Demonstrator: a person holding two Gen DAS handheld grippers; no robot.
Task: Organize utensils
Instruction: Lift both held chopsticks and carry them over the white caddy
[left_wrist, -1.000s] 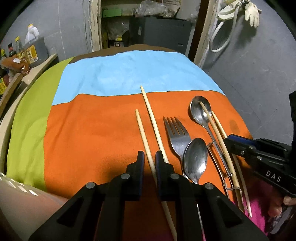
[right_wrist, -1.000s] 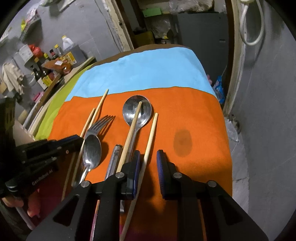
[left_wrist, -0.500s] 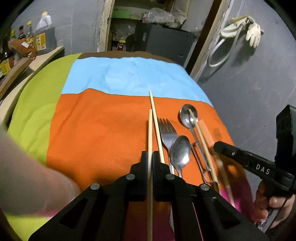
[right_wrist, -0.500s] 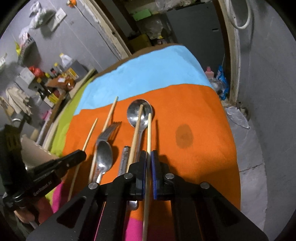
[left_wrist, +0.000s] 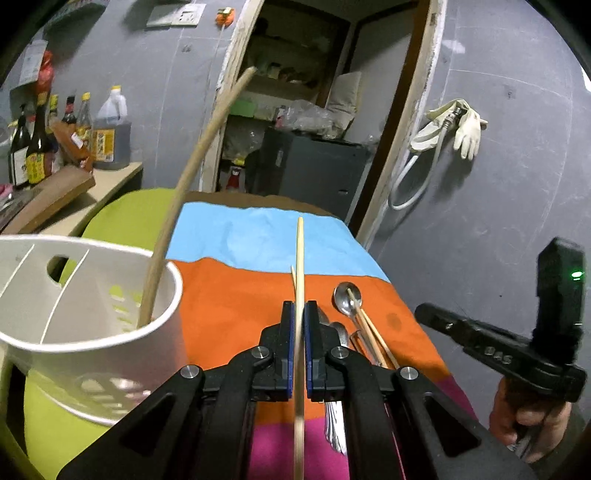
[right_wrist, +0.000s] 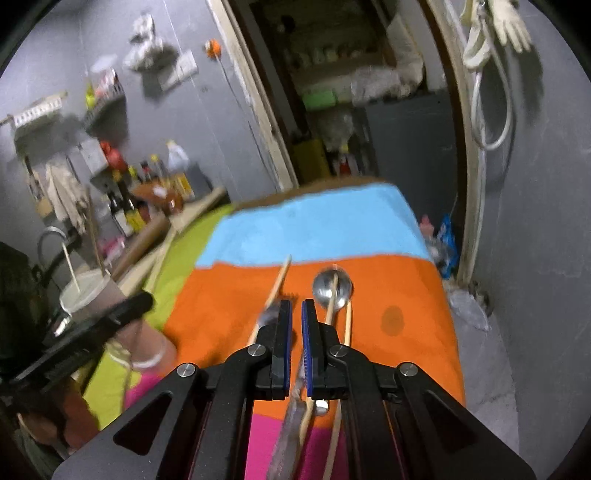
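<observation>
My left gripper (left_wrist: 299, 314) is shut on a wooden chopstick (left_wrist: 300, 258), held above the striped cloth (left_wrist: 236, 295) and pointing away from me. A white utensil holder (left_wrist: 92, 325) stands close on the left with one chopstick (left_wrist: 192, 166) leaning in it. My right gripper (right_wrist: 297, 317) is shut, and no chopstick shows between its pads. A large spoon (right_wrist: 332, 288) with a chopstick (right_wrist: 334, 295) across it lies just ahead. Another chopstick (right_wrist: 348, 325) runs past the right finger's outer side. A further chopstick (right_wrist: 279, 280) lies to the left.
A small spoon (left_wrist: 338, 328) and fork handles (left_wrist: 332, 424) lie under my left gripper. Bottles (left_wrist: 33, 147) crowd a side counter on the left. The table ends at a grey wall and an open doorway (left_wrist: 314, 129). A dark stain (right_wrist: 391, 317) marks the orange band.
Both grippers shut and rose, tilting up. The left one lifted a chopstick off the cloth, and the white holder came into view. The right one pinched a chopstick, which no longer shows between its pads.
</observation>
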